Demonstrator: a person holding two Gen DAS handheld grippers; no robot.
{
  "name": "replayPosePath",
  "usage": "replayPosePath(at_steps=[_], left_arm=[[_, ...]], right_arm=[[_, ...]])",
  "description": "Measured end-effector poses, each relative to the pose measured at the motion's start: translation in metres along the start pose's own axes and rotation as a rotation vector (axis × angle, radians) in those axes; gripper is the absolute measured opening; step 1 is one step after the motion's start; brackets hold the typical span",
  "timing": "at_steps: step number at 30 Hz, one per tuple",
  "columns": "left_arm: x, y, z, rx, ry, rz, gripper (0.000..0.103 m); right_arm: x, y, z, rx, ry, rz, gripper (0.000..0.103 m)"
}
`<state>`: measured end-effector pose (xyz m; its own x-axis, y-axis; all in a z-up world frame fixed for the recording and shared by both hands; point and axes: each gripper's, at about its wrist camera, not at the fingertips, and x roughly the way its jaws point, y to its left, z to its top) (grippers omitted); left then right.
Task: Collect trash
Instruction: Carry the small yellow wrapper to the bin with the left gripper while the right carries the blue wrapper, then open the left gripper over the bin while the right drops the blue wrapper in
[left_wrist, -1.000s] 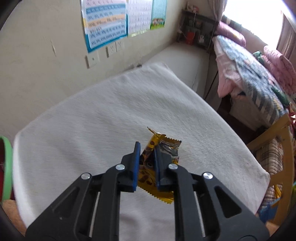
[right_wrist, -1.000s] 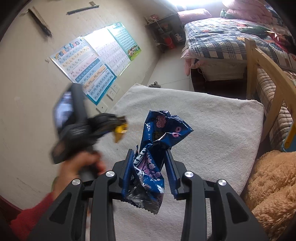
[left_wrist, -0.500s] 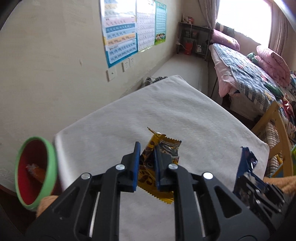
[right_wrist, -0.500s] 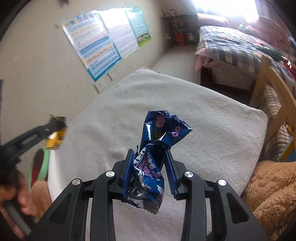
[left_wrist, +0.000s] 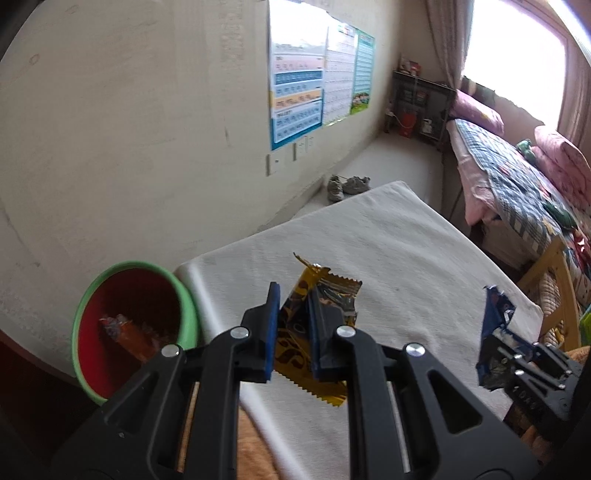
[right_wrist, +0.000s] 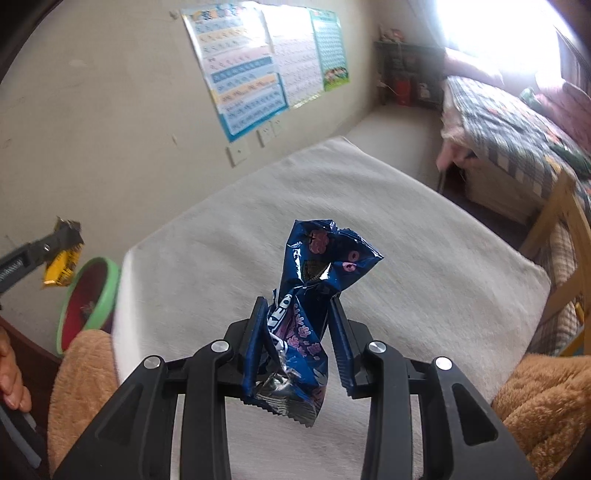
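My left gripper (left_wrist: 293, 314) is shut on a yellow snack wrapper (left_wrist: 325, 295) and holds it in the air near the table's left end, just right of a red bin with a green rim (left_wrist: 129, 325). The bin holds an orange wrapper (left_wrist: 129, 332). My right gripper (right_wrist: 297, 317) is shut on a crumpled blue Oreo wrapper (right_wrist: 317, 266) above the white-covered table (right_wrist: 406, 229). The right gripper and blue wrapper (left_wrist: 495, 325) show at the right of the left wrist view. The left gripper with the yellow wrapper (right_wrist: 61, 262) shows above the bin (right_wrist: 88, 299) in the right wrist view.
A beige wall with posters (left_wrist: 314, 85) runs along the table's far side. A bed (left_wrist: 517, 173) and a wooden chair (right_wrist: 565, 221) stand to the right. Brown fleece (right_wrist: 546, 398) lies at the near edge. Shoes (left_wrist: 347, 184) sit on the floor.
My left gripper has swung left with the yellow wrapper, bringing the bin into view beside it. My right gripper has followed leftward, still holding the blue wrapper.
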<state>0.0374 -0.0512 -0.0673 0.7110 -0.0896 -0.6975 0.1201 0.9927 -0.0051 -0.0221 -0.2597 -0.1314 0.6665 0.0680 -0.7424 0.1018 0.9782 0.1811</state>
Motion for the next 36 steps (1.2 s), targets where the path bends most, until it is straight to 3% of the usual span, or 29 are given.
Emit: replayPosePath(at_steps=[13, 27, 29, 31, 32, 36], left_arm=[[-0.011, 0.035, 0.002, -0.067, -0.023, 0.032, 0.014], [-0.017, 0.105, -0.006, -0.18, -0.014, 0.125, 0.014], [-0.015, 0.115, -0.009, -0.199, -0.003, 0.136, 0.014], [-0.016, 0.124, -0.013, -0.21, 0.002, 0.143, 0.014], [-0.017, 0.127, -0.015, -0.212, 0.002, 0.147, 0.014], [-0.014, 0.135, -0.02, -0.235, 0.009, 0.153, 0.014]], right_arm=[[-0.028, 0.062, 0.049, -0.112, -0.107, 0.124, 0.034], [-0.012, 0.139, 0.055, -0.226, -0.069, 0.28, 0.032], [-0.004, 0.136, 0.055, -0.222, -0.051, 0.266, 0.032], [0.01, 0.125, 0.052, -0.196, 0.0, 0.242, 0.039], [0.017, 0.118, 0.047, -0.178, 0.028, 0.218, 0.048], [0.048, 0.085, 0.024, -0.103, 0.148, 0.112, 0.053]])
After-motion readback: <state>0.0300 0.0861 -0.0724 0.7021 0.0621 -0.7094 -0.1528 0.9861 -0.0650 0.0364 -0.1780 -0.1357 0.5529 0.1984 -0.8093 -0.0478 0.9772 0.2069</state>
